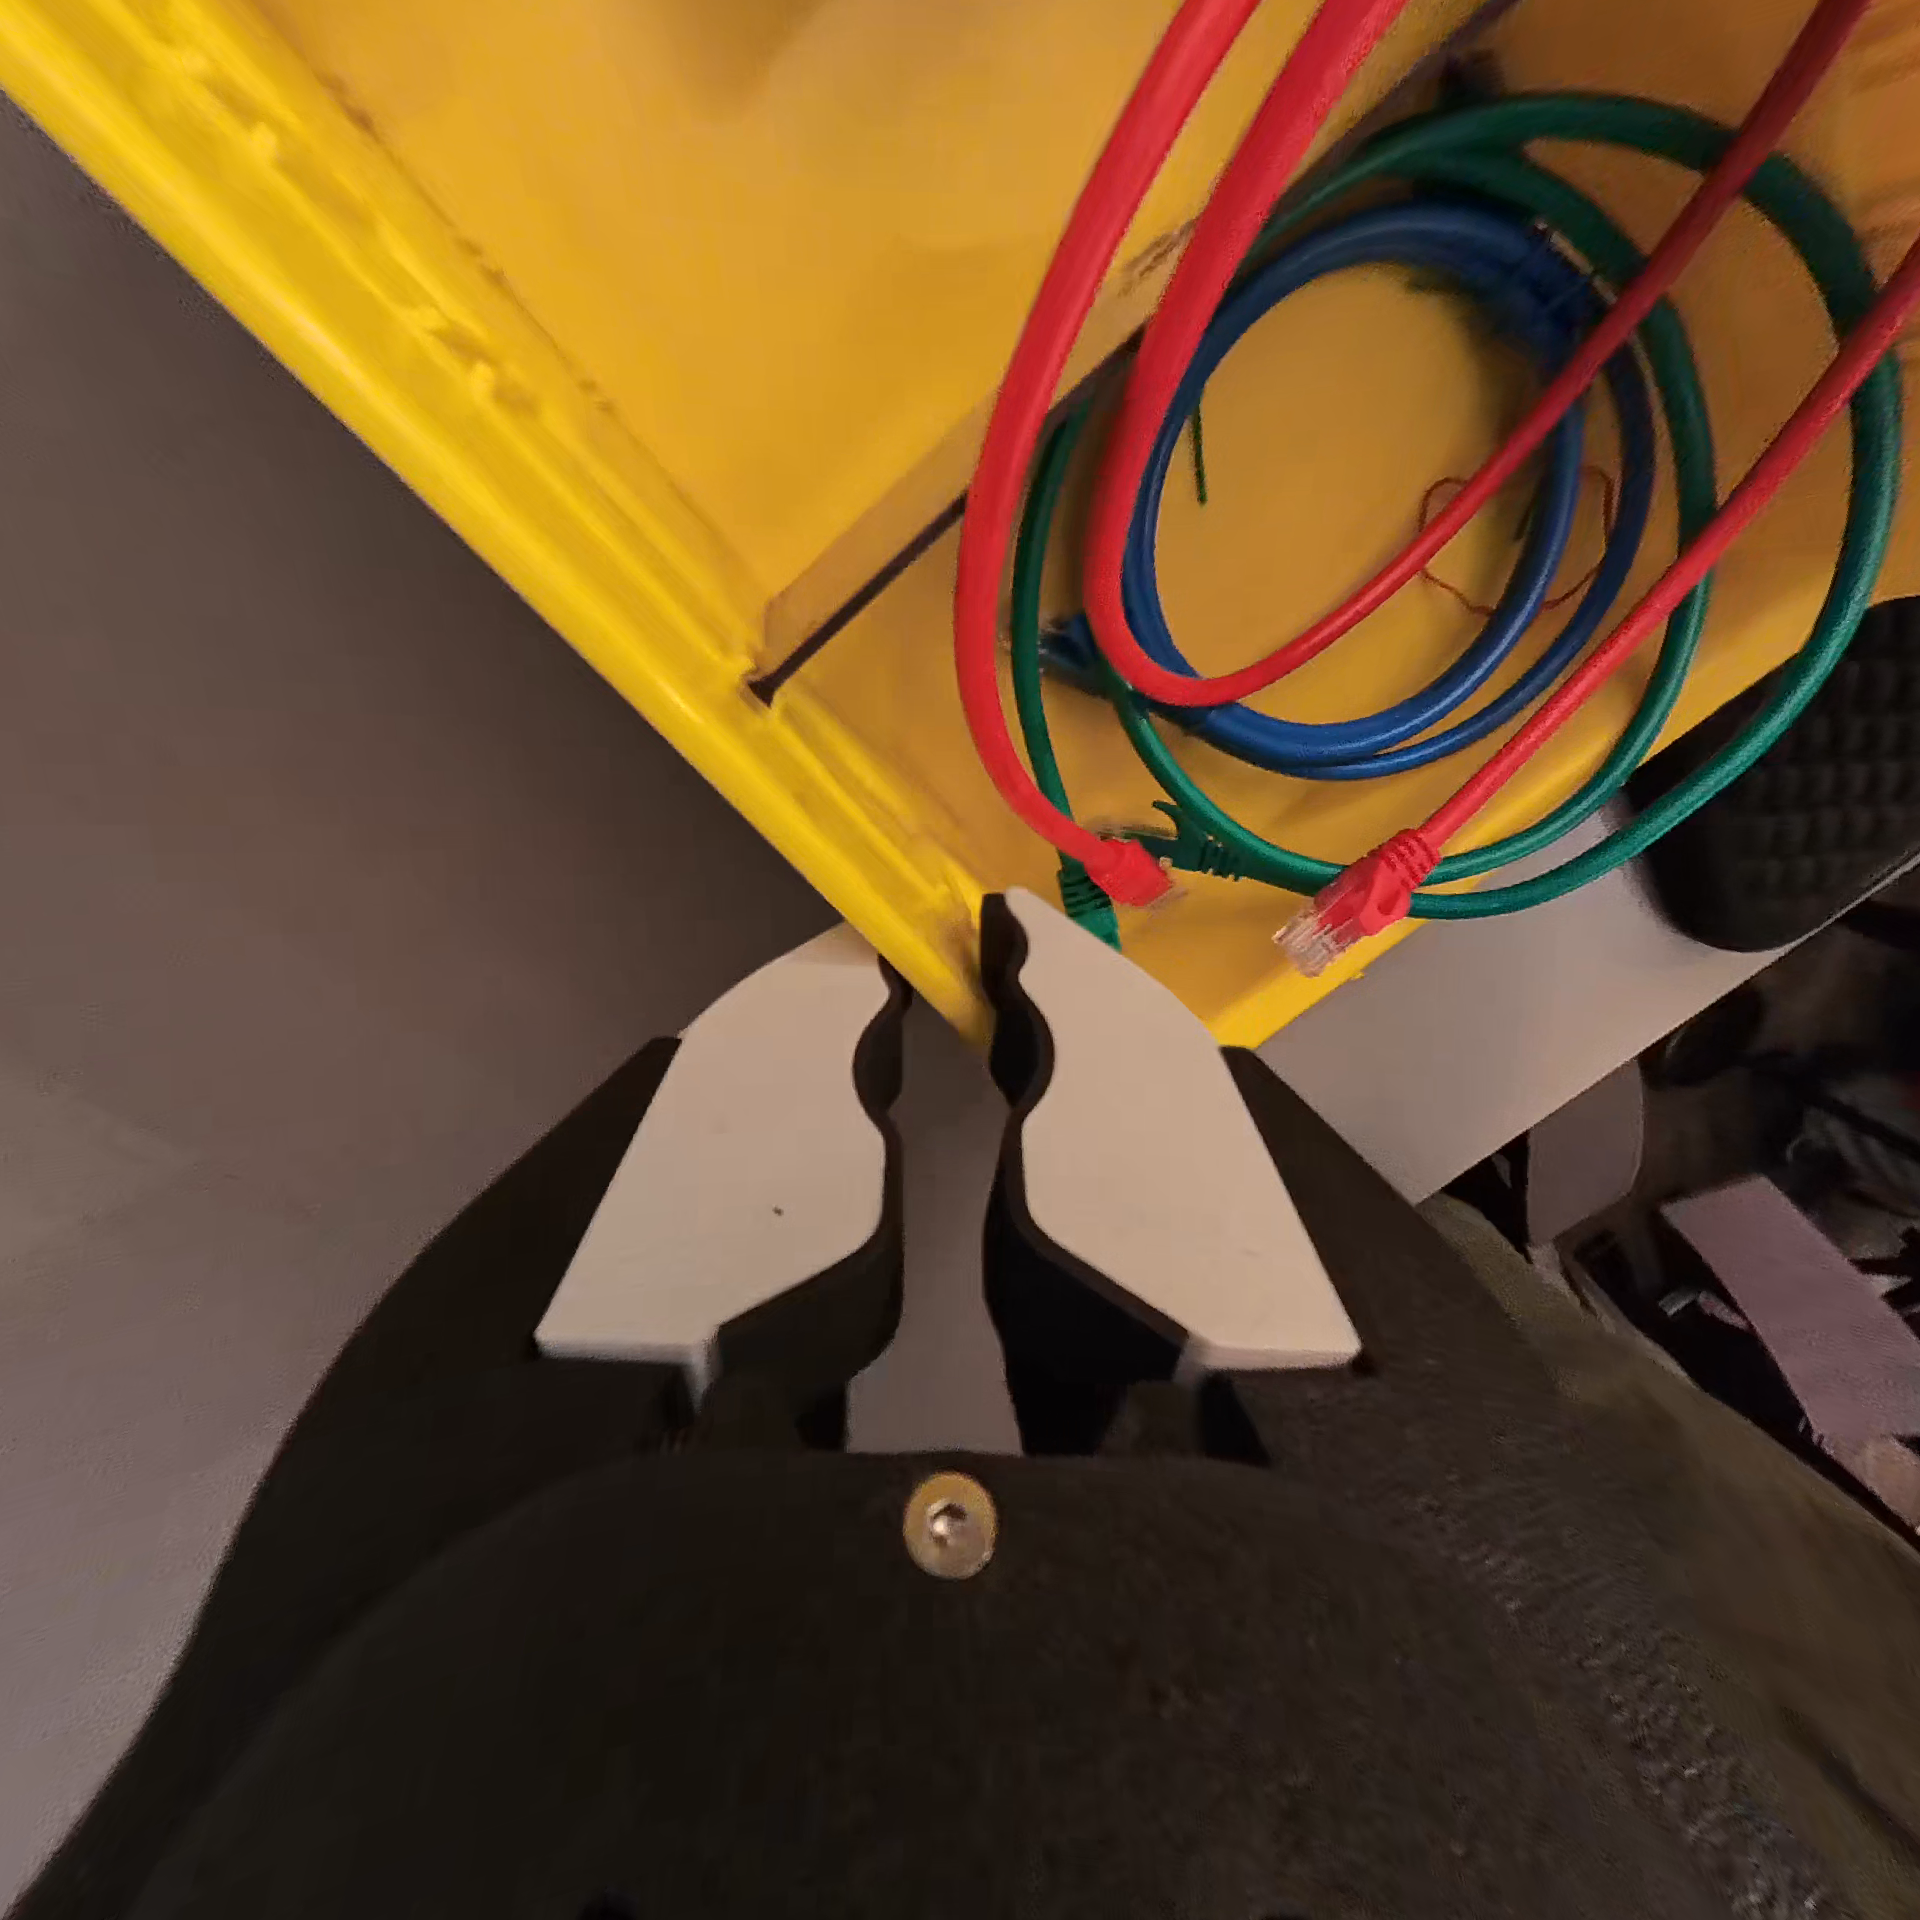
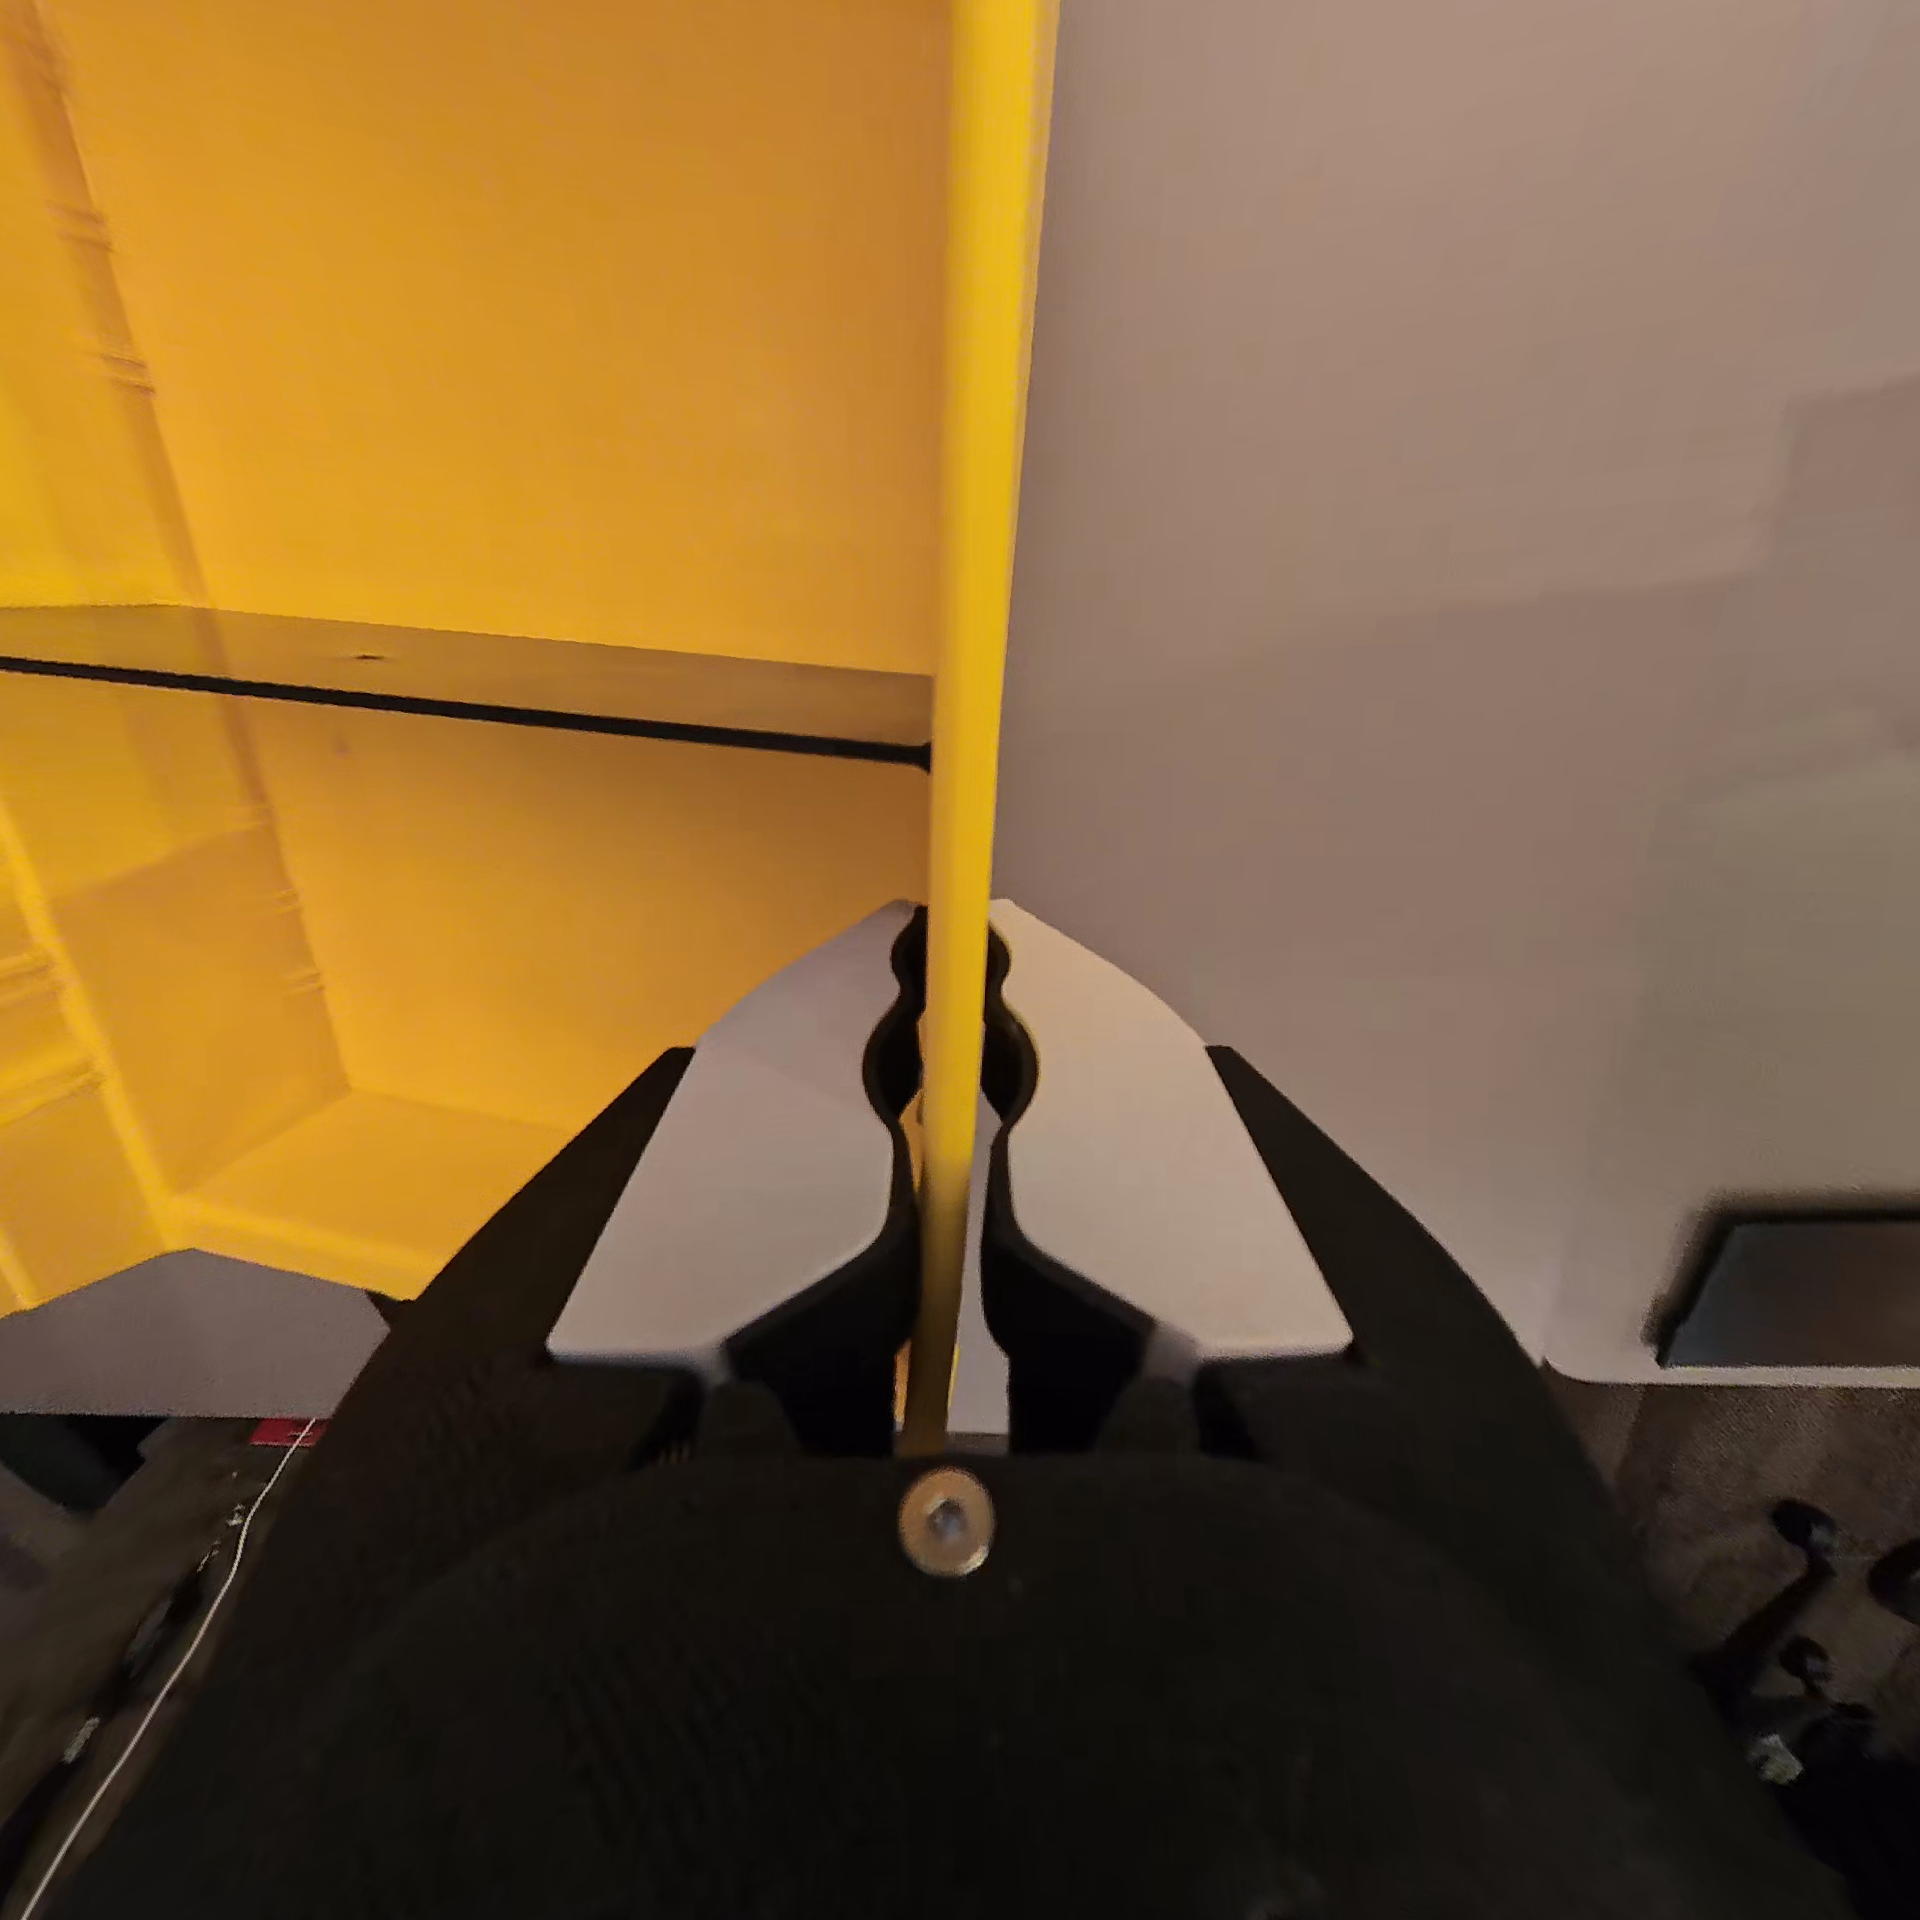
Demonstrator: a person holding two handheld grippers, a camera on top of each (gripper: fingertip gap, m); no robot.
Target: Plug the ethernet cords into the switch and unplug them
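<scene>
Both tongs [image 1: 940, 940] [image 2: 954, 920] clamp the yellow bin's [image 1: 644, 260] rim, cords [image 1: 1351, 727] lying inside.

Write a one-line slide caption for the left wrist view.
Left gripper grips the yellow bin rim; red, green and blue ethernet cords lie inside, unplugged.

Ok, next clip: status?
Left gripper and right gripper both clamp the yellow bin's rim. Red, green, blue cords loose inside. No switch visible.
</scene>
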